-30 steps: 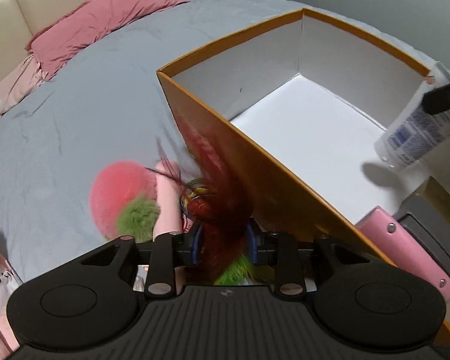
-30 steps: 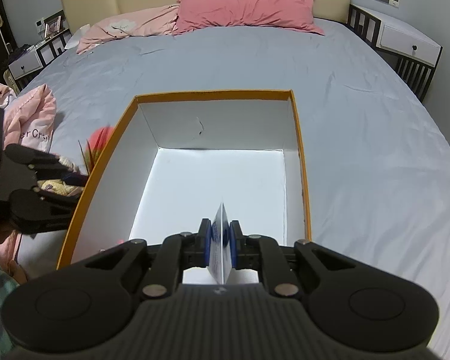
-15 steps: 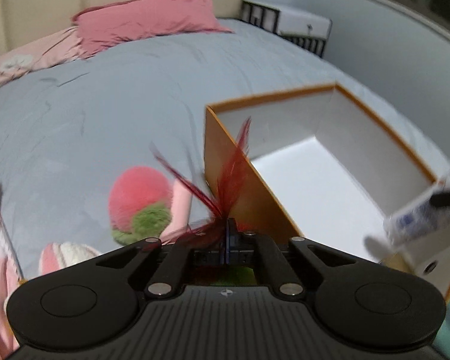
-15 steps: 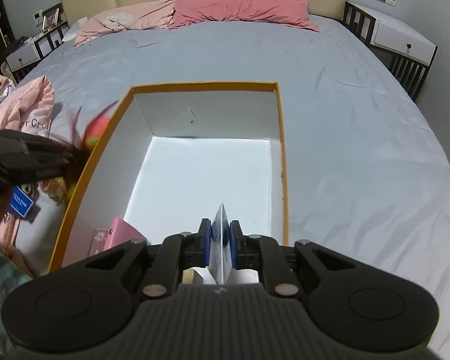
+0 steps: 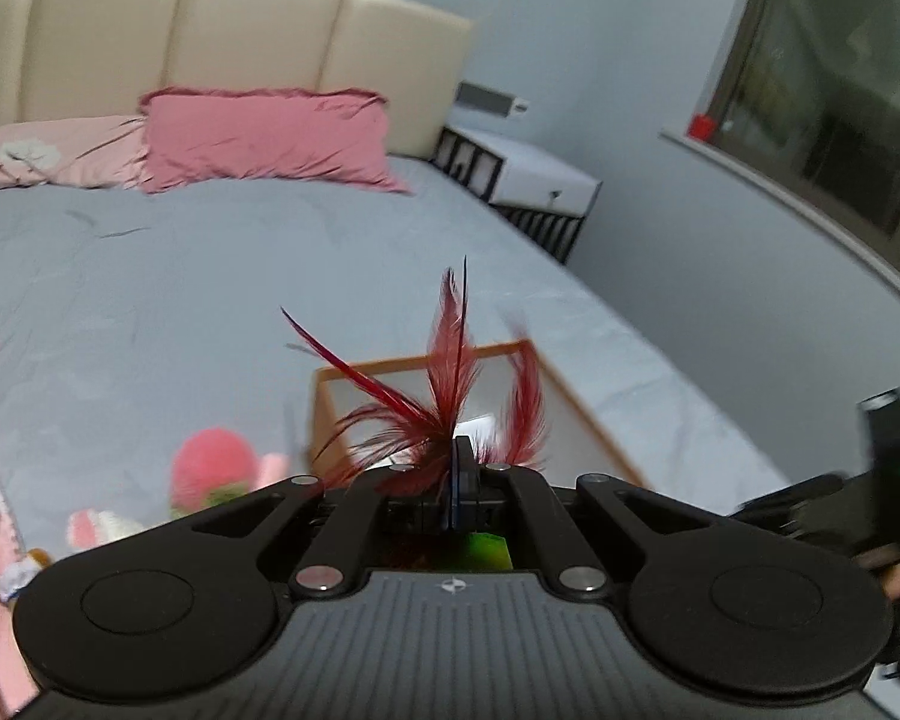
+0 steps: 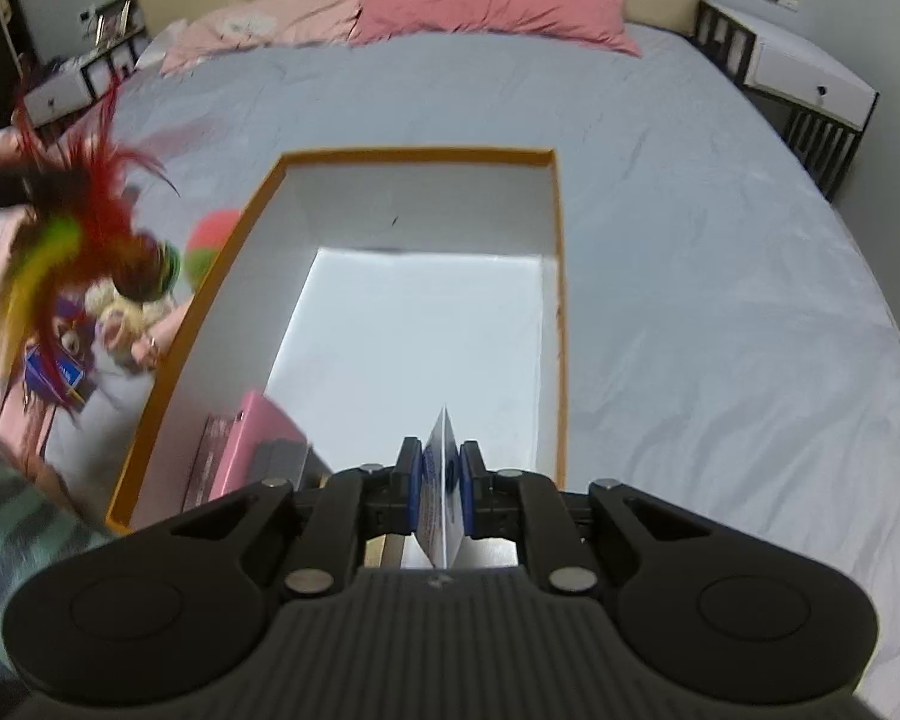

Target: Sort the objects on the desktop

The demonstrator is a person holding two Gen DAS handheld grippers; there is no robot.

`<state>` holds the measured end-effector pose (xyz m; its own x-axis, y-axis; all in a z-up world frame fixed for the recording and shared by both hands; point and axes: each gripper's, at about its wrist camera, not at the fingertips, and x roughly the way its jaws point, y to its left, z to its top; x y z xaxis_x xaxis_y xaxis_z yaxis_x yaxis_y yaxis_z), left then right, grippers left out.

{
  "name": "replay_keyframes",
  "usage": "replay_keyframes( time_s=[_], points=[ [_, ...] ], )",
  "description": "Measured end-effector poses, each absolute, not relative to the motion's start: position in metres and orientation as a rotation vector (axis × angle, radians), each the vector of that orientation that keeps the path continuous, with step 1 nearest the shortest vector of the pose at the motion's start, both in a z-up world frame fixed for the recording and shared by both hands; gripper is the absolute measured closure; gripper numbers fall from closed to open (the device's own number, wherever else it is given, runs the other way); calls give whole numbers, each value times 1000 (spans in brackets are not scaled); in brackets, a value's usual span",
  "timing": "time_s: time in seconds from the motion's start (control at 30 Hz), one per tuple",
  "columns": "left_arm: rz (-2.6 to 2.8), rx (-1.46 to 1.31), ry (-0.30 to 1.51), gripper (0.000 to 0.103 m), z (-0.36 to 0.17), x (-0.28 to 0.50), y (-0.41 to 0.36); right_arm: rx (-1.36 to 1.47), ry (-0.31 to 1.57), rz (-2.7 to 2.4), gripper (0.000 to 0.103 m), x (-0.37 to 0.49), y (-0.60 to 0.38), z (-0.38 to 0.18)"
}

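Note:
My left gripper (image 5: 457,450) is shut on a feather toy (image 5: 444,396) with dark red feathers fanning up from the pads and a green patch below. In the right wrist view the same feather toy (image 6: 96,222) hangs in the air to the left of the orange-rimmed white box (image 6: 222,276), red and yellow-green. My right gripper (image 6: 444,462) is shut on the flat end of a white tube (image 6: 441,498) with blue print, over the near end of the box (image 5: 414,367). A pink case (image 6: 258,444) lies in the box's near left corner.
The box stands on a grey bed (image 6: 720,300). Left of it lie a pink-and-green plush ball (image 5: 213,462) and several small items (image 6: 114,318). Pink pillows (image 5: 264,138) lean on the headboard, with a white nightstand (image 5: 528,180) to the right. A striped sleeve (image 6: 6,516) shows at lower left.
The left gripper closed on the feather toy and lifted it off the bed, tilting up towards the headboard. The right gripper drifted slightly with the tube still held.

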<state>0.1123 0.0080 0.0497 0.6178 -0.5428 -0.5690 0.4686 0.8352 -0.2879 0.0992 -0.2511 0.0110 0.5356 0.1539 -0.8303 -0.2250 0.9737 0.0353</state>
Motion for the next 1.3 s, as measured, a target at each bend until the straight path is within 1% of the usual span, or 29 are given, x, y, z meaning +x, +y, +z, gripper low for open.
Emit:
replay_keyframes(
  time_s=[0.17, 0.4, 0.5, 0.53, 0.63, 0.73, 0.9, 0.97, 1.0, 1.17, 1.3],
  points=[
    [-641, -139, 673, 103, 57, 106, -13, -107, 1080, 260, 90, 104, -245, -3],
    [-693, -173, 698, 103, 49, 109, -40, -77, 1188, 297, 89, 120, -246, -19],
    [-707, -188, 719, 103, 42, 114, -48, -61, 1220, 318, 88, 120, -246, -23],
    [-712, -190, 727, 103, 39, 115, -52, -49, 1224, 335, 86, 119, -246, -22],
    [-726, -192, 749, 103, 33, 120, -61, -80, 1186, 330, 76, 113, -248, -15],
    [-743, -206, 769, 103, 28, 126, -70, -79, 1124, 323, 69, 104, -256, 0],
    [-778, -224, 794, 103, 20, 138, -96, -18, 943, 215, 67, 83, -290, 36],
    [-801, -233, 813, 103, 14, 140, -108, -15, 875, 121, 63, 76, -303, 44],
    [-813, -234, 824, 103, 11, 142, -114, -10, 859, 84, 63, 74, -309, 44],
    [-849, -219, 906, 103, -15, 146, -144, 110, 865, 54, 63, 65, -326, 25],
    [-854, -214, 985, 103, -38, 147, -159, 146, 876, 6, 63, 62, -336, 13]
  ],
)
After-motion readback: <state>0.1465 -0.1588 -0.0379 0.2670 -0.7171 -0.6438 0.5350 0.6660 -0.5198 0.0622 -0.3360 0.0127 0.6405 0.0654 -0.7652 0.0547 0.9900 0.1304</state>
